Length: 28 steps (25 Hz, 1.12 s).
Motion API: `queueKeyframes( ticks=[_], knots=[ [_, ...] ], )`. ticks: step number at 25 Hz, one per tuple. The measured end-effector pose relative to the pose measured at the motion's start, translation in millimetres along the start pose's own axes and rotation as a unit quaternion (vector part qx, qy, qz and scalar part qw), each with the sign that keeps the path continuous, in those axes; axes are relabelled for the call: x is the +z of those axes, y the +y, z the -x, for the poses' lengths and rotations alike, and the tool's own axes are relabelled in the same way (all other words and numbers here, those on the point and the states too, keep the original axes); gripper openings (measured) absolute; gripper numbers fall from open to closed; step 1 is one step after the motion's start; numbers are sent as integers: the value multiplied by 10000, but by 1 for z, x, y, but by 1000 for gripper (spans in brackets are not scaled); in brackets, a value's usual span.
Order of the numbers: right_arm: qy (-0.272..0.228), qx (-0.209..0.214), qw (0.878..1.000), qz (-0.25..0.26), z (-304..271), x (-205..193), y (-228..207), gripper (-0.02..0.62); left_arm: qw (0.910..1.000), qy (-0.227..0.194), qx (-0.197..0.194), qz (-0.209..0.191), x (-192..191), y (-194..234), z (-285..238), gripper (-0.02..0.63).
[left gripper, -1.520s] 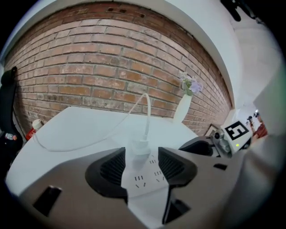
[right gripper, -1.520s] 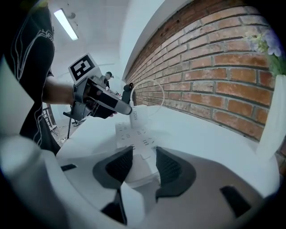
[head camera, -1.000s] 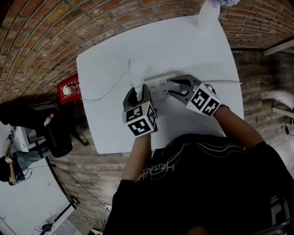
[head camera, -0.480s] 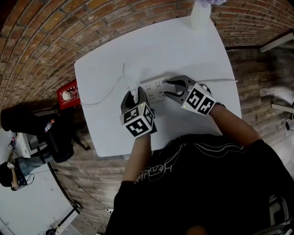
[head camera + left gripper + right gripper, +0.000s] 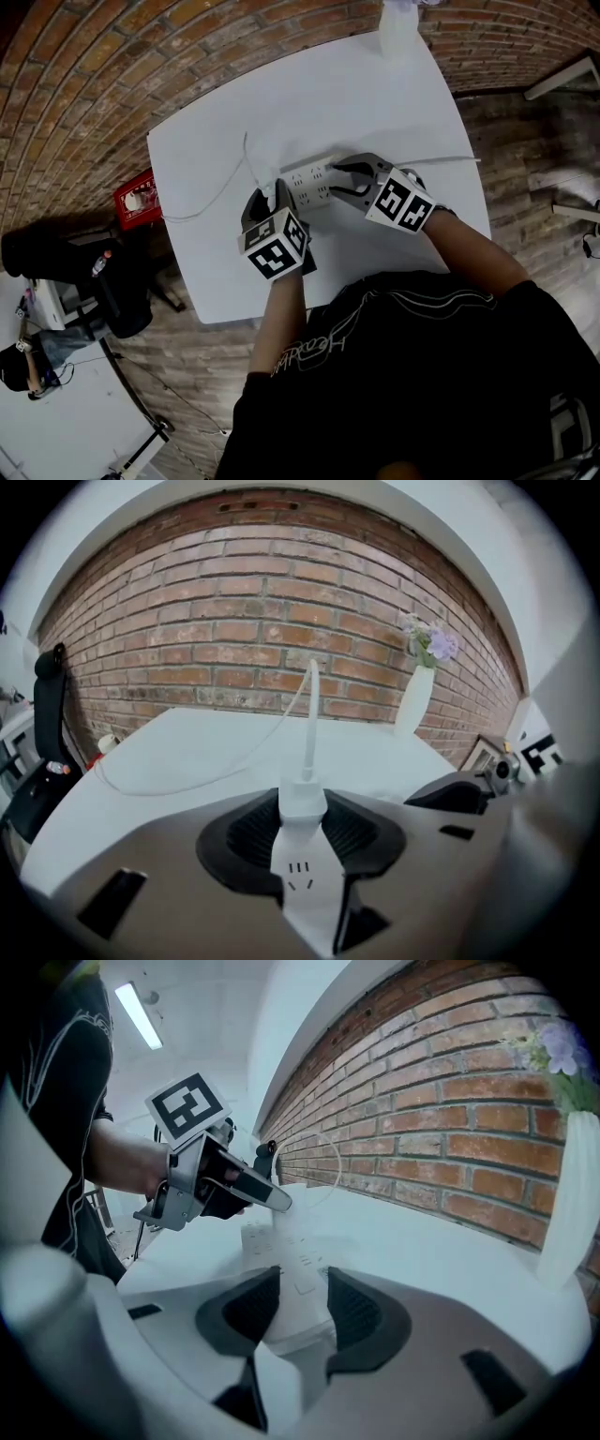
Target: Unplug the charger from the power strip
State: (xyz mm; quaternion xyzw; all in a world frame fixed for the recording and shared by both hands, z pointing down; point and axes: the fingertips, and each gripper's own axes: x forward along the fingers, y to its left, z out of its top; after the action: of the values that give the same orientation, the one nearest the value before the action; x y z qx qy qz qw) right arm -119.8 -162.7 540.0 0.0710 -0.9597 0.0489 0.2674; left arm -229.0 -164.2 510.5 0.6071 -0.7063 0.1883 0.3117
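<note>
**Charger pinched, strip braced**

Our left gripper (image 5: 302, 829) pinches the charger (image 5: 303, 799) between its pads. The charger looks seated in the power strip (image 5: 292, 1274) just under the tips. Our right gripper (image 5: 295, 1314) has just been closing and now clamps the strip's near end. We judge a straight pull off the strip's face, without rocking, is best while the right one holds firm. Ahead of both tools the table (image 5: 216, 253) lies open, with its edge close behind them. The cable (image 5: 310, 700) trails ahead of the left jaws, and the vase (image 5: 415, 700) stands well beyond.
</note>
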Motion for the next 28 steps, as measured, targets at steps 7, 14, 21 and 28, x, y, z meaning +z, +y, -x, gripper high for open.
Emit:
queueKeyframes(
  ticks=[7,14,21,28],
  knots=[
    [-4,-44,10000,16,-1,2,0,131,9986,-5,169,-507,3,-2,2,137],
    [-21,-32,10000,-10,-1,0,0,127,9982,10,167,-574,2,-6,2,137],
    [-25,75,9999,86,-1,0,2,129,9998,96,-111,144,-2,2,2,138],
    [-71,85,9999,78,0,0,2,126,9966,-80,376,-726,1,-7,8,137]
  ],
)
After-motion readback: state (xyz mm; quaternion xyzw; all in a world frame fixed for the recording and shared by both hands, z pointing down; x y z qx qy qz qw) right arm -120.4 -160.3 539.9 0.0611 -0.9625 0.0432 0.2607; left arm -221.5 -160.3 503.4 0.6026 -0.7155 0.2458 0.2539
